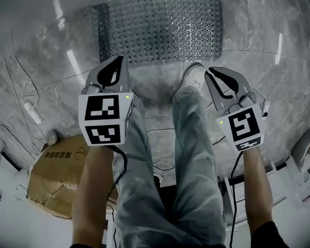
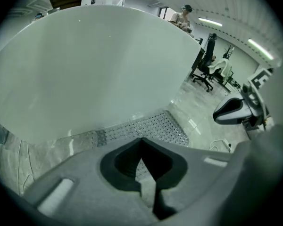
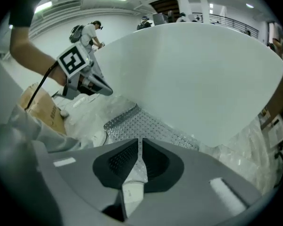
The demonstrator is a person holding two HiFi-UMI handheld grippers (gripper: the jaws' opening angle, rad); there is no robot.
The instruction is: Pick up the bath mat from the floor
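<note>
The bath mat [image 1: 163, 27], clear and studded with small bumps, lies flat on the grey marble floor against the tub. It also shows in the left gripper view as the mat [image 2: 146, 128] and in the right gripper view as the mat [image 3: 141, 124]. My left gripper [image 1: 119, 60] hovers over the mat's near left corner, apart from it, jaws shut and empty [image 2: 141, 139]. My right gripper [image 1: 211, 71] hangs near the mat's near right corner, above the floor. A thin slit shows between its tips [image 3: 139, 139], and nothing is between them.
A white tub wall [image 2: 94, 65] rises right behind the mat. My legs in jeans [image 1: 191, 138] and a shoe [image 1: 194, 74] stand between the grippers. A cardboard box [image 1: 51, 174] and cables with a power strip [image 1: 33, 112] lie at the left. Office chairs [image 2: 205, 69] stand far off.
</note>
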